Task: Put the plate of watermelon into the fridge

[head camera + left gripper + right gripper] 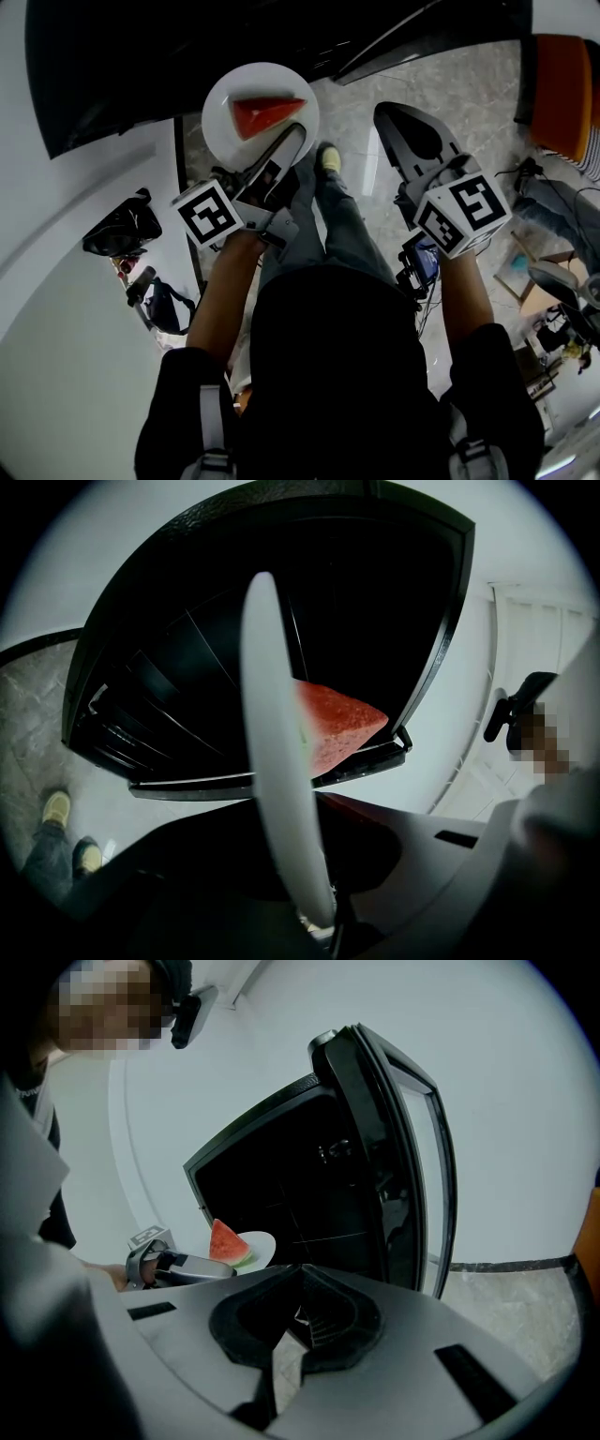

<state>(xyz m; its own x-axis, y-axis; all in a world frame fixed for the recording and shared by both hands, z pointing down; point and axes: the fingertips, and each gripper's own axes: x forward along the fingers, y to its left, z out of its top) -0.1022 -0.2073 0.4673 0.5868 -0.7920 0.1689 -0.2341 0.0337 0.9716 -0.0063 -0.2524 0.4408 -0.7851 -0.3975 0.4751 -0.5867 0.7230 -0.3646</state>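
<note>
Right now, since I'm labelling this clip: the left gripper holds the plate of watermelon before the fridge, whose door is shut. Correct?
Not quite: the fridge door stands open, as the right gripper view shows. The left gripper does hold the plate of watermelon before it.

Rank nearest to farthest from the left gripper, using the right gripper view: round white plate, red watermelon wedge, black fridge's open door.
1. round white plate: clamped at its rim in the left gripper, so in contact.
2. red watermelon wedge: sits on the plate, just past the jaws.
3. black fridge's open door: farthest, swung out at the right.
</note>
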